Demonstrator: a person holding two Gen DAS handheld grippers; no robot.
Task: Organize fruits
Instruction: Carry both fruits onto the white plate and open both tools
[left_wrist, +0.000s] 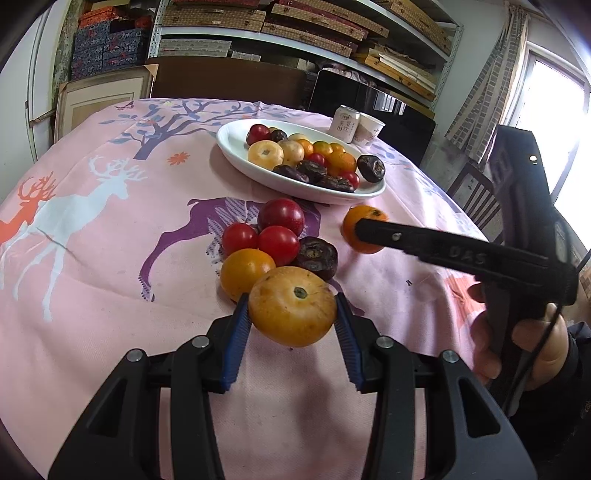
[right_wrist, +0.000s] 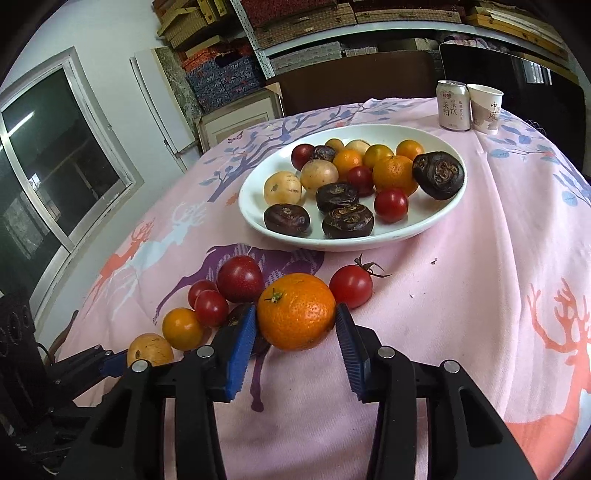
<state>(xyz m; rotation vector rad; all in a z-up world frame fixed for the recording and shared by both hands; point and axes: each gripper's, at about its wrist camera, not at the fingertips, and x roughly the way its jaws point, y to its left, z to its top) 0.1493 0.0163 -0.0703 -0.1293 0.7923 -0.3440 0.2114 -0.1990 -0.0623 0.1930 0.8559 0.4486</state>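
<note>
We see a table covered by a pink tablecloth (left_wrist: 110, 295) printed with deer and trees. Behind it stand a brown chair back (left_wrist: 229, 79) and metal shelves (left_wrist: 295, 33) stacked with flat boxes. A window (right_wrist: 55, 155) shows on the left in the right wrist view, and a bright curtained one on the right in the left wrist view.

Toward the far side of the cloth sits a white oval plate (left_wrist: 231, 142) holding yellow, orange, red and dark brown fruits. Just beyond its right end a drink can (right_wrist: 453, 105) and a paper cup (right_wrist: 485, 108) stand side by side.

In front of the plate, loose fruits lie in a cluster on the cloth: a dark red plum (left_wrist: 281, 216), two red tomatoes touching each other (left_wrist: 258, 242), a small orange fruit (left_wrist: 245, 271) and a dark brown water chestnut (left_wrist: 317, 257).

Our left gripper (left_wrist: 291, 321) has its blue pads on either side of a yellow fruit (left_wrist: 291, 306) at the near edge of that cluster; the pads appear to touch its sides, closed on it.

To the right, our right gripper (right_wrist: 297, 326) brackets a tangerine (right_wrist: 296, 311); the left pad touches it, while a narrow gap shows at the right pad, so the jaws stand apart. A stemmed tomato (right_wrist: 351, 286) lies just beyond the tangerine's right side.
</note>
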